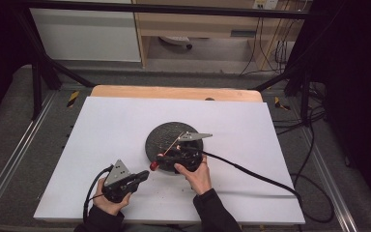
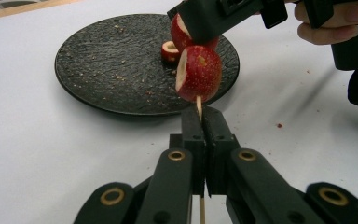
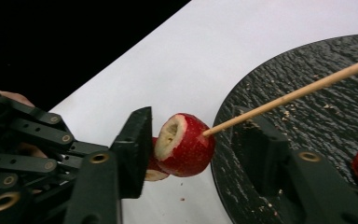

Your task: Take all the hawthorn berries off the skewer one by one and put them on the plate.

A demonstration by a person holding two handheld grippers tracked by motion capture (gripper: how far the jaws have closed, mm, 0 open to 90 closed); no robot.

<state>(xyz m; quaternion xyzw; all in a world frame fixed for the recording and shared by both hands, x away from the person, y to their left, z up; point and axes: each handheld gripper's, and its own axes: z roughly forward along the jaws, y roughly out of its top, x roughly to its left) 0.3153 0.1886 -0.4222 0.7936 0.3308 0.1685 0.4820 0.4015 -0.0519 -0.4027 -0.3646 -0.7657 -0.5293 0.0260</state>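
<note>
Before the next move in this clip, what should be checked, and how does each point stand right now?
1. Left gripper shut on the thin wooden skewer: ok.
2. Cut red fruit piece threaded on the skewer: ok.
3. Right gripper open, jaws on either side of that piece: ok.
4. Second red piece threaded too: cannot tell.
5. Loose red fruit piece lying on the round black textured plate: ok.
</note>
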